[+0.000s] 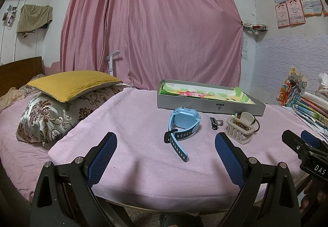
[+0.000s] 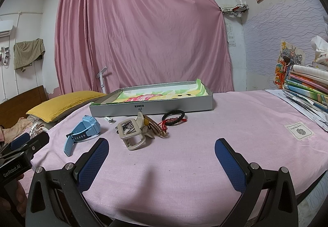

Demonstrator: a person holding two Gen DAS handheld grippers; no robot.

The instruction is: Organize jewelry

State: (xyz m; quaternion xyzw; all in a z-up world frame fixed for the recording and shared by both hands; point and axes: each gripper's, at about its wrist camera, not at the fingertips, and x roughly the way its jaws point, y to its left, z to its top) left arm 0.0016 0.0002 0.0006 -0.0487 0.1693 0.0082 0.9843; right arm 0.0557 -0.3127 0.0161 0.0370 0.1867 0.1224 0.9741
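A light blue smartwatch [image 1: 182, 124] [image 2: 84, 129] lies on the pink cloth just ahead of my left gripper [image 1: 166, 153], which is open and empty. A beige hair claw clip [image 1: 239, 127] [image 2: 133, 132] lies to its right, with thin bangles [image 2: 157, 127], a black and red braided bracelet [image 2: 174, 117] and a small silver piece [image 2: 109, 120] around it. A shallow grey box [image 1: 209, 107] [image 2: 151, 107] lined with a flowered cloth stands behind them. My right gripper [image 2: 162, 157] is open and empty, short of the clip.
The pink-covered table [image 2: 235, 124] has its front edge just under both grippers. A stack of books and papers [image 2: 307, 89] sits at the far right. A bed with a yellow pillow [image 1: 71, 83] lies to the left. A pink curtain hangs behind.
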